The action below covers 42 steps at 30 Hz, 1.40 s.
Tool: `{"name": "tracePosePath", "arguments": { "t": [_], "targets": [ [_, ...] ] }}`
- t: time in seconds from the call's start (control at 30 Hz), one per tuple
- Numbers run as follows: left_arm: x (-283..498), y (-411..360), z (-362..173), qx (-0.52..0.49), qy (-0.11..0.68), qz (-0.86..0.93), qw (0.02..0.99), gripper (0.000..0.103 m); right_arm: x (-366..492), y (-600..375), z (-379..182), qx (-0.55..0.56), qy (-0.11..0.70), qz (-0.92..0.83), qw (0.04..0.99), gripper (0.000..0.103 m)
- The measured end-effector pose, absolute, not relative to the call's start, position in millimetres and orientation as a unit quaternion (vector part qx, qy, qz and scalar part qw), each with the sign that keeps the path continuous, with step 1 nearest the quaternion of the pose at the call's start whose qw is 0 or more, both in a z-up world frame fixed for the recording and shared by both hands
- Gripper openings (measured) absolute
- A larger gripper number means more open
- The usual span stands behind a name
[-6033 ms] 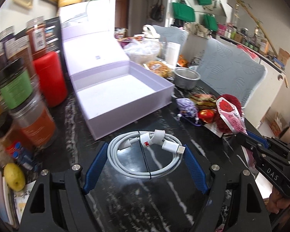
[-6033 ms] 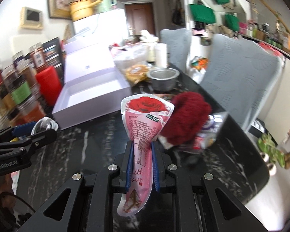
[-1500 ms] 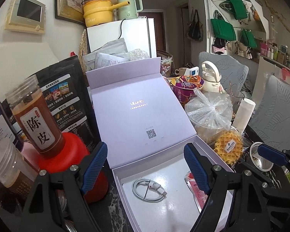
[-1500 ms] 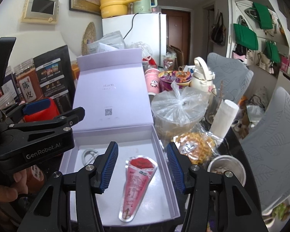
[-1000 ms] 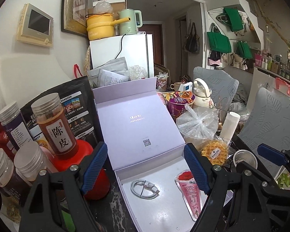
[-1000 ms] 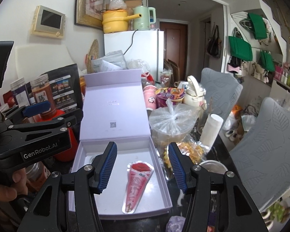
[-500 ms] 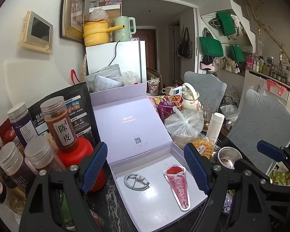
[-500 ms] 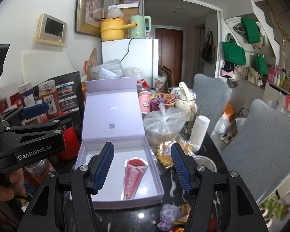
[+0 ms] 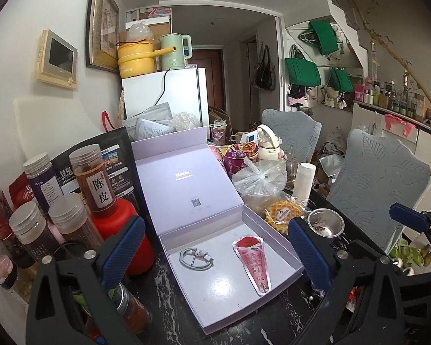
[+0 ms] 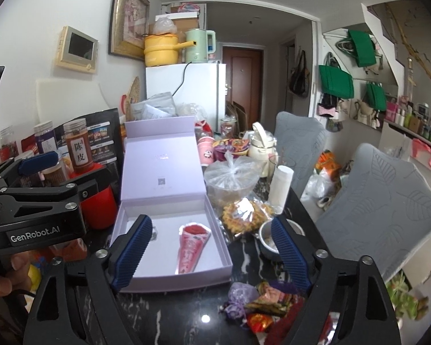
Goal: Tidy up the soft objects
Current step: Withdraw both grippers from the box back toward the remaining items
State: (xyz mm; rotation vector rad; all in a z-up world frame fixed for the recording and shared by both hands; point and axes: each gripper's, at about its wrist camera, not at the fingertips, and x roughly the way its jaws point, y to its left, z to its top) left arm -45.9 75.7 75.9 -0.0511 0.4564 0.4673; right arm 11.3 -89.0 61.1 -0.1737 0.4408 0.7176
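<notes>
L gripper & R gripper are hanging just short of the lilac box, jaws opening wide w/ nothing btwn them. Inside box, white cable coil is lying left, pink rose pouch right. Box lid is standing open at the far side.

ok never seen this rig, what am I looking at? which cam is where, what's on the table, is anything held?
No robot arm here: a person holds a two-finger claw in each hand, with a fisheye camera on each looking along its blue fingers. One picture is from the left claw, the other from the right claw. Both claws are opening with nothing between the fingers. On the dark table lies an open lilac box holding a coiled white cable and a pink rose-print pouch. Jars stand to its left, bagged food to its right, small wrapped items in front.
</notes>
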Motion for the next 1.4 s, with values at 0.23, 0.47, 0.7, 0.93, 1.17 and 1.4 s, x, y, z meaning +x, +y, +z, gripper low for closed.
{"name": "tracePosePath", "arguments": {
  "t": [0.23,0.47,0.7,0.93,1.17,1.4],
  "targets": [
    [-56.7,62.0,69.0,-0.024,0.235,0.210,0.949,0.102,-1.8,-106.6,55.1,-0.080,0.221,0.324,0.917,0.097],
    [-64.5,51.7,62.2,-0.024,0.245,0.192,0.950,0.102,-12.6,-124.9,49.6,-0.074,0.230,0.303,0.922,0.099],
    [-68.8,40.6,49.7,-0.040,0.263,0.165,0.950,0.102,-23.8,-145.7,41.3,-0.069,0.241,0.284,0.926,0.099],
    [-63.7,22.9,27.7,-0.041,0.292,0.141,0.945,0.102,-30.8,-161.3,20.8,-0.076,0.260,0.259,0.927,0.099],
    [-56.4,9.3,8.4,-0.044,0.317,0.112,0.941,0.102,-31.5,-179.3,-1.3,-0.067,0.289,0.241,0.924,0.099],
    [-53.6,-4.3,-6.3,-0.055,0.328,0.083,0.939,0.101,-30.2,-199.0,-16.2,-0.048,0.308,0.227,0.923,0.099]
  ]
}}
